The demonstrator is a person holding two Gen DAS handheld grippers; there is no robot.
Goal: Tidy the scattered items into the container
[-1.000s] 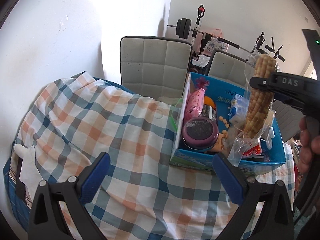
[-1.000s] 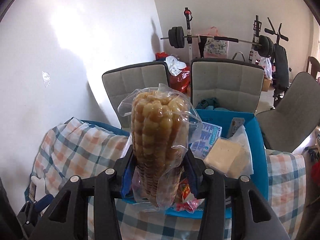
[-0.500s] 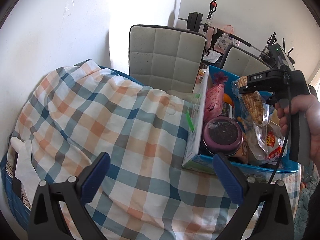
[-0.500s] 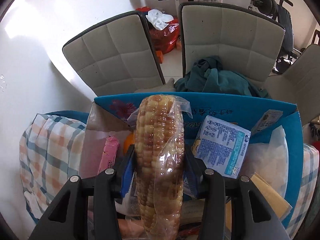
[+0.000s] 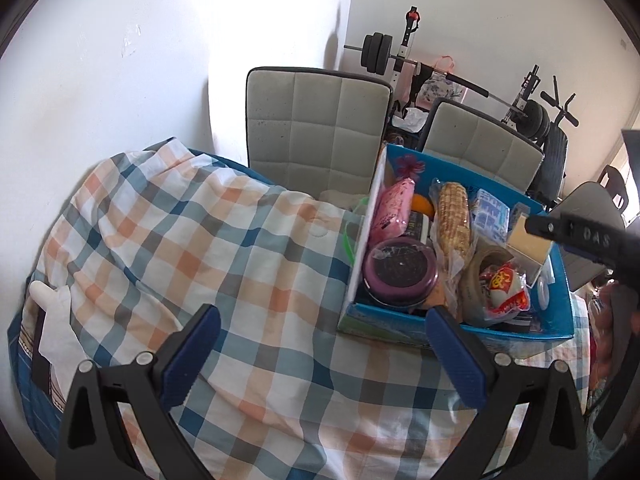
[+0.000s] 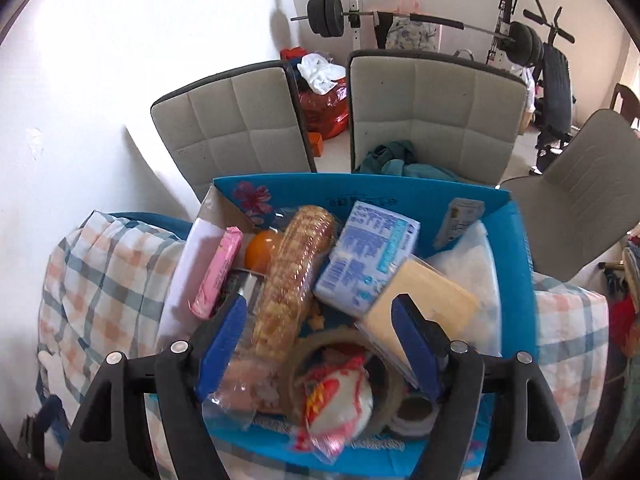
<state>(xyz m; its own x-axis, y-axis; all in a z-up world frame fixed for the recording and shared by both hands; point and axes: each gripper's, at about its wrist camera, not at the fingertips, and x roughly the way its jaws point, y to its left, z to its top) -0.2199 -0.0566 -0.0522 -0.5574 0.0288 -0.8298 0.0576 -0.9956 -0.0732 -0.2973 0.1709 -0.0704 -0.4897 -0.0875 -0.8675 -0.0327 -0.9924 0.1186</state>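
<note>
1. Release step: the right gripper (image 6: 320,344) hangs over the box (image 6: 516,280), jaws opening, nothing pinched.
2. The corn (image 6: 292,280) lies in the box, free.
3. The left gripper (image 5: 320,356) is wide, empty.
4. Next, I judge: seek leftover strays on the cloth (image 5: 200,260).

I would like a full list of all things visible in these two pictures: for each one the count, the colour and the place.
box: one, blue, on the table's right side
corn cob in a bag: one, yellow, lying in the box
pink packet: one, in the box by its left wall
orange: one, behind the corn
blue-white packet: one, right of the corn
purple-lidded jar: one, box's near left corner
tape roll: one, brownish, near front
red-white wrapped snack: one, inside the tape roll
checked cloth: one, covers the table
chairs: three, grey, behind the table
barbell rack: one, by the back wall
left hand-held gripper: open, over the cloth
right hand-held gripper: opening, over the box, holding nothing
</note>
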